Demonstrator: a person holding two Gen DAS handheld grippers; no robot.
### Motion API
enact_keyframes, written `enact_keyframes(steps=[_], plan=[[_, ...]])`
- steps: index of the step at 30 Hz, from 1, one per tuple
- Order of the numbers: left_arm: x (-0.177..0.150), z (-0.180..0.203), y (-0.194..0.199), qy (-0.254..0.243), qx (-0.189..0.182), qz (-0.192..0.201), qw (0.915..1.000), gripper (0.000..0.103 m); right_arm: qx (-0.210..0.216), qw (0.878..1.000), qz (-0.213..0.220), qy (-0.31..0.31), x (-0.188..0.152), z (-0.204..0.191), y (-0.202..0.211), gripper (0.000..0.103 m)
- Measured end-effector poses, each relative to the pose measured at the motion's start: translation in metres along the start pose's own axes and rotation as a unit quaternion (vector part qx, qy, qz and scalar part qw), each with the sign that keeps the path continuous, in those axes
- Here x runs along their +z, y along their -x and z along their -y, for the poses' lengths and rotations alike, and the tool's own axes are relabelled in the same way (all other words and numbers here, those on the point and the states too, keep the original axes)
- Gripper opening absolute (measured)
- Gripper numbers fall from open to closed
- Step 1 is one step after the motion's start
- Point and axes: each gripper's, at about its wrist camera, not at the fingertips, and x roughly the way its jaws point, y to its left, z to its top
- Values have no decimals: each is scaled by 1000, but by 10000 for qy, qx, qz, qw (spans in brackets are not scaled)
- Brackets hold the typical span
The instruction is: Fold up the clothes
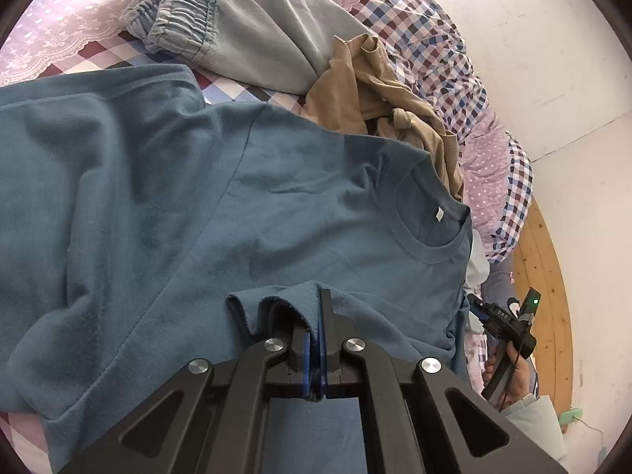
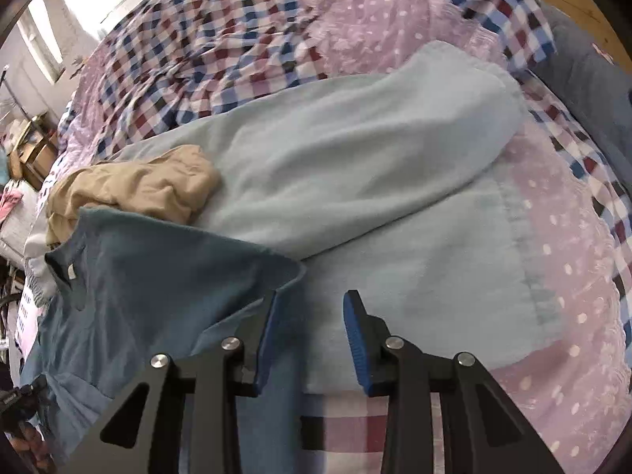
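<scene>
Each black two-finger gripper (image 1: 318, 316) (image 2: 312, 316) is built from angular plastic linkage arms with triangular cut-outs, joined by round silver screw heads (image 1: 275, 344). Ribbed blue pads (image 2: 357, 339) are fitted on the inner faces of the fingers. On the right-hand tool, a small green light (image 1: 535, 301) and a thin black cable are seen. A pale grey sleeve cuff (image 1: 533, 418) is worn at the wrist.
</scene>
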Motion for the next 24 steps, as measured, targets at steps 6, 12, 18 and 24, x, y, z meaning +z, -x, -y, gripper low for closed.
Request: enact_keyframes(steps=[6,12,18,24], plan=[[0,0,0,-16,-1,-11,10000,1,-191,9996,-31,224,7,-30,3,36],[0,1,1,-23,-43,-11,10000,1,-628,9955,-496,507,11,-58,-15,31],[2,4,5,-90,-112,78,9999,1,-1234,9912,-6,474,15,-46,2,0],[4,10,8,-240,-83,154,9996,1,-977,9952,68,42,25,-21,19,2]])
